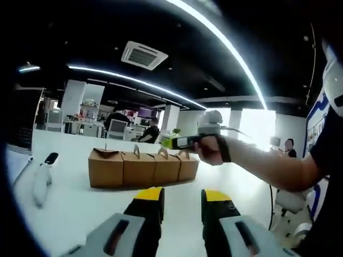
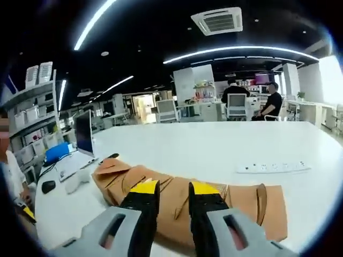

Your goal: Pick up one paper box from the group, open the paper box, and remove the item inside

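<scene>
A white power strip (image 2: 274,167) lies flat on the white table (image 2: 214,144), beyond the fingers and to their right. A laptop (image 2: 82,134) stands open far to their left, with a black mouse (image 2: 48,186) nearer. Two people sit at desks (image 2: 252,101) far behind.

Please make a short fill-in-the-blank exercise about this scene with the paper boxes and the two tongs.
1. The brown paper boxes stand in a ____ on the white table.
2. The number of boxes is ____.
3. The right tongs hover over the boxes with their jaws ____.
4. The tips of the left tongs are coloured ____.

Missing words: row; four; open; yellow
</scene>
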